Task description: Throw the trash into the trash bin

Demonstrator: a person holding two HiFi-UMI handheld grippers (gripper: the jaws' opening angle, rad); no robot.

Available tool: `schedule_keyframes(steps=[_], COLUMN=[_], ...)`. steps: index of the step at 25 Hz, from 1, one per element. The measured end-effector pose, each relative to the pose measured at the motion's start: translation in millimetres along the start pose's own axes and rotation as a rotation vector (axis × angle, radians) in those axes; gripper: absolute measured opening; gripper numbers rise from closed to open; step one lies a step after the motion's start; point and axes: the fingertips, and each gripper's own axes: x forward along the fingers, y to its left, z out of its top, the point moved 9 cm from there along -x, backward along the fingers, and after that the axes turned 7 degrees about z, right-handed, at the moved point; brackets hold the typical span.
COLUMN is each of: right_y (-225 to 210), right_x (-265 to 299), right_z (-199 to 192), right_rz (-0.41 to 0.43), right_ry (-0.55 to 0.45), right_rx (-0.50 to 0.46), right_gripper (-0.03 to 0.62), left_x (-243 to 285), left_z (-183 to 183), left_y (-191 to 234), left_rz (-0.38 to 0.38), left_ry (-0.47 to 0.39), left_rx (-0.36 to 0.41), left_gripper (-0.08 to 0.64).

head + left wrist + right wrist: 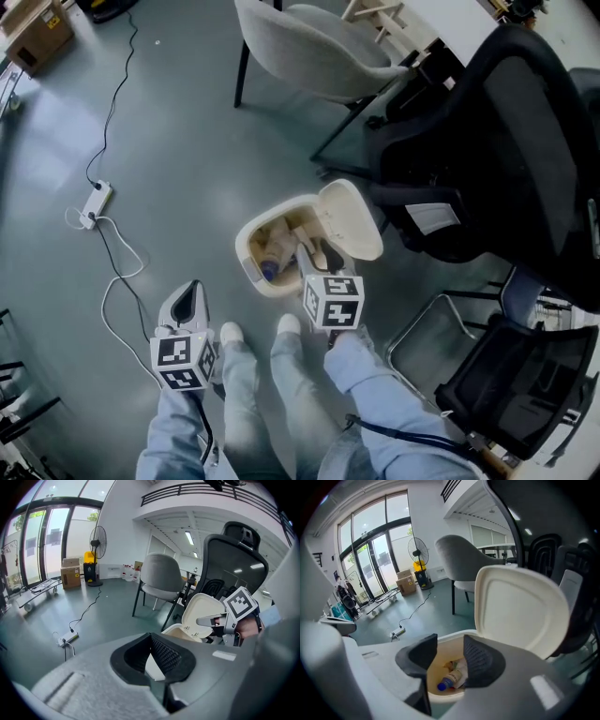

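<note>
Bottle in bin, frame centre, lid up. Right gripper above opening, jaws spread, empty. Left gripper lower left, pressed together. I'd lift right one straight up, clear of lid.

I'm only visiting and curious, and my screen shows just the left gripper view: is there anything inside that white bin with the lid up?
Observer: Yes. The right gripper view looks into the trash bin; a bottle with a blue cap lies inside.
Operator: Does the right tool carry anything?
Observer: No. The right tool hangs over the bin, pads apart, nothing between them.
Operator: Where does the person stand?
Observer: In the head view, their shoes sit close to the bin, on the side away from its lid.
</note>
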Motion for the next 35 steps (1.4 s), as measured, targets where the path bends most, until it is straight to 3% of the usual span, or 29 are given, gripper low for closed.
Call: schedule_keyframes(steps=[5, 10, 14, 20, 25, 29, 35], right_y=[15.3, 34.0, 54.0, 79.2, 84.3, 84.0, 68.1], right_x=[-55.9, -108.1, -144.5, -211.4, -262.9, -302.4, -333.3], right_z=[20.8, 38.2, 55.0, 82.3, 105.0, 113.5, 115.8], right_rz=[0.014, -0.041, -0.060, -0.036, -0.031, -0.059, -0.122], right_ry=[-0.008, -0.016, -0.053, -0.091, -0.141, -0.188, -0.257], right_rx=[-0.004, -0.020, -0.006, 0.016, 0.004, -0.012, 0.040], right_gripper=[0.114, 0.082, 0.009, 0.004, 0.003, 0.003, 0.003], left_x=[-24.1, -58.0, -84.9, -144.5, -186.7, -210.2, -216.2], left_z=[37.0, 76.4, 103.0, 138.6, 167.5, 180.6, 196.8], left_y=[-10.1, -21.3, -31.7, -48.5, -56.7, -60.7, -63.3], left_rz=[-0.043, -0.083, -0.106, -0.114, -0.106, -0.115, -0.125], left_ry=[-0.065, -0.122, -0.149, -0.195, -0.246, -0.282, -0.315], left_rx=[-0.011, 0.016, 0.006, -0.025, 0.002, 0.040, 0.085], left_gripper=[0.009, 0.009, 0.008, 0.009, 0.009, 0.009, 0.008])
